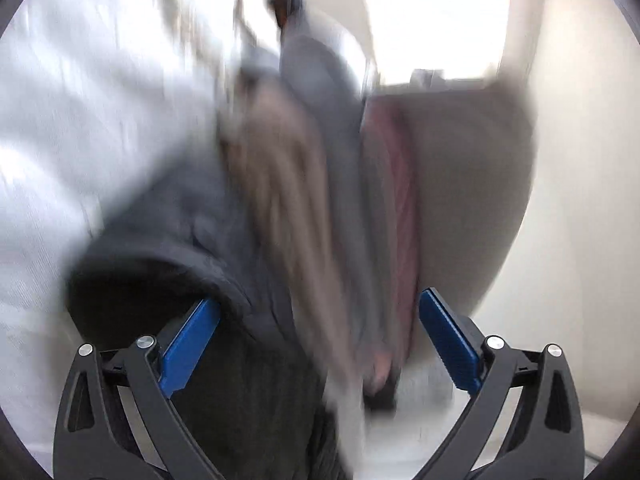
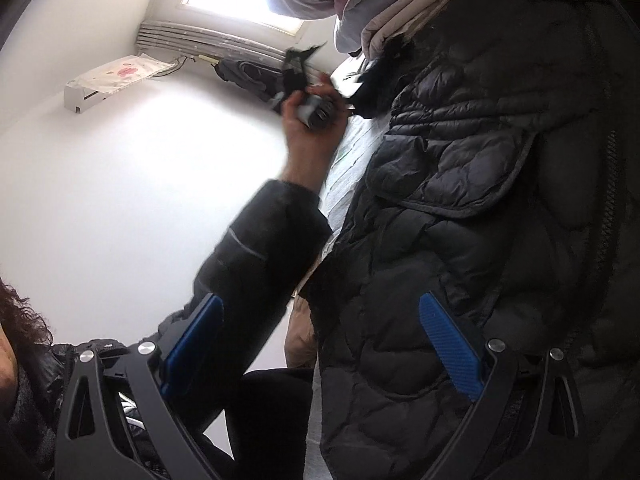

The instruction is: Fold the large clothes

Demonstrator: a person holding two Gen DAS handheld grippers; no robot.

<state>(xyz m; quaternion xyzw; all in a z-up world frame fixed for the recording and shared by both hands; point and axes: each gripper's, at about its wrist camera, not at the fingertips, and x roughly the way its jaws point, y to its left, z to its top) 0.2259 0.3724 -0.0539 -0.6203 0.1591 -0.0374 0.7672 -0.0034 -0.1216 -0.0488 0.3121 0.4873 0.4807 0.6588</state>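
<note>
left view badly blurred; dark jacket (image 1: 168,240) and folded pile (image 1: 320,184) barely legible. left claw (image 1: 320,340) spread, empty; right claw (image 2: 320,344) spread beside quilted black jacket (image 2: 480,200). hand (image 2: 308,120) raised, gripping a handle.

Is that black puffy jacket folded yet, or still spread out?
Still spread out: the black jacket lies open and rumpled, its pocket flap showing, with no neat fold.

The quilted jacket (image 2: 480,200) beside the right hand-held gripper (image 2: 324,344) is puffy black cloth with a slight sheen; the gripper's blue pads (image 2: 448,344) look ribbed plastic.
</note>
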